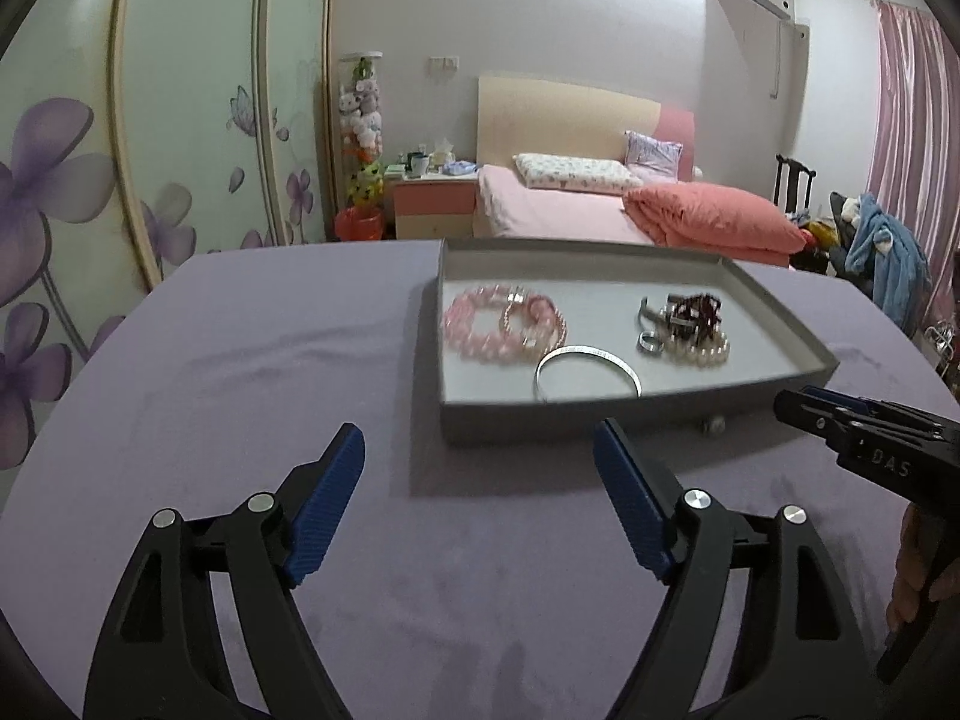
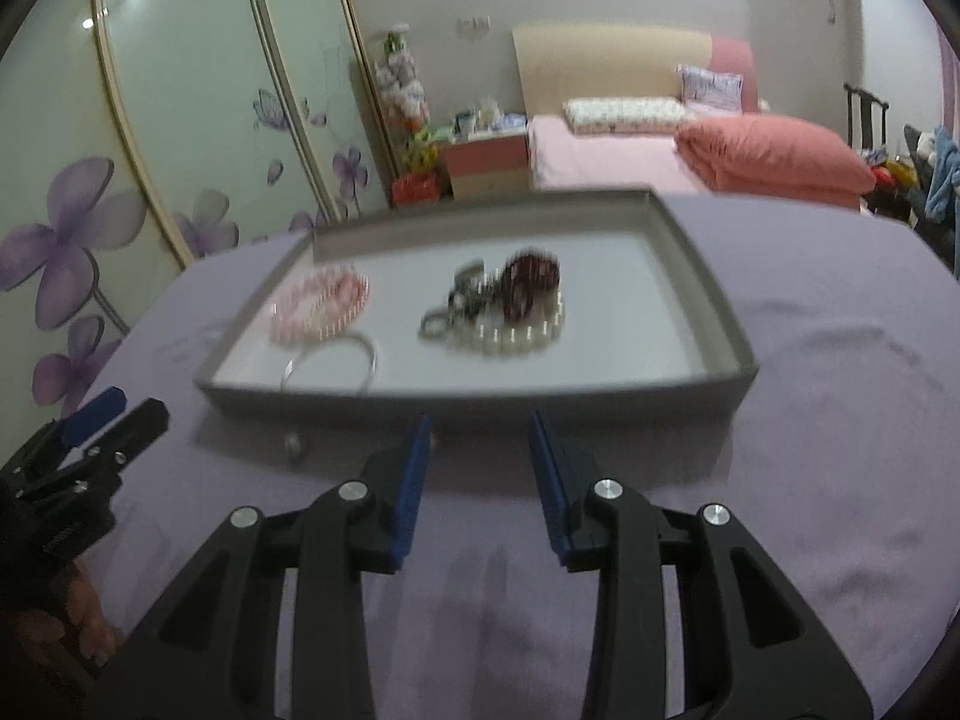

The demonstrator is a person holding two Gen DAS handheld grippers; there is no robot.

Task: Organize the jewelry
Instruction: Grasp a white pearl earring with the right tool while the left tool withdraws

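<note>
holding pink bead bracelets (image 1: 504, 324), silver bangle (image 1: 587, 369), seemingly pearls (image 1: 699, 351), grey tray (image 1: 600, 420)

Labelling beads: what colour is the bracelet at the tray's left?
Pink bracelet, clearest in left wrist view.

Only one piece of lettering is showing clearly: the pale capitals "DAS" are standing on the black body of the right gripper (image 1: 798, 405), at the right edge of the left wrist view. A short mark is sitting just before the letters, too faint to read. Lettering on the left gripper (image 2: 129, 414), lower left of the right wrist view, is blurring beyond reading.
</note>
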